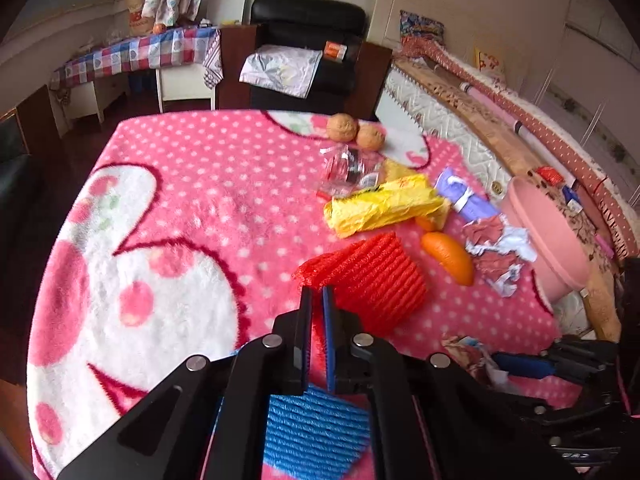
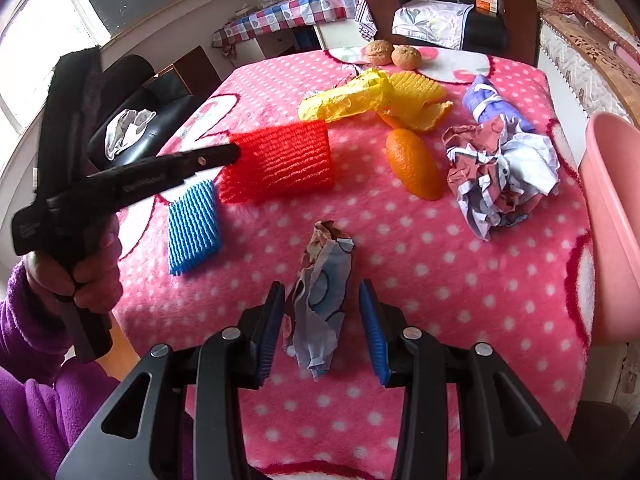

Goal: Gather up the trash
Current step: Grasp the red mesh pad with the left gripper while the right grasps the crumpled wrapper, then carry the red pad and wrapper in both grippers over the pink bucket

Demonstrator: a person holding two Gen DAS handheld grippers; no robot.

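Jaws: left gripper (image 1: 317, 300) pinches the red ribbed foam net (image 1: 372, 276) at its edge; right gripper (image 2: 322, 320) gapes around the crumpled blue-white paper wad (image 2: 320, 300) on the counter. Thin grip, net could slip free.

Crumpled wrappers (image 2: 500, 176) and foam nets (image 2: 280, 162) across blanket

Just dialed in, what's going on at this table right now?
A person is clearing trash off a pink polka-dot blanket. The left gripper has its jaws nearly closed on the edge of the red foam net. The right gripper, jaws open, straddles a crumpled paper wad but has not closed on it. The blue foam net, orange peel, yellow wrapper and a bigger paper wad still lie loose. A pink bin waits at the right edge.
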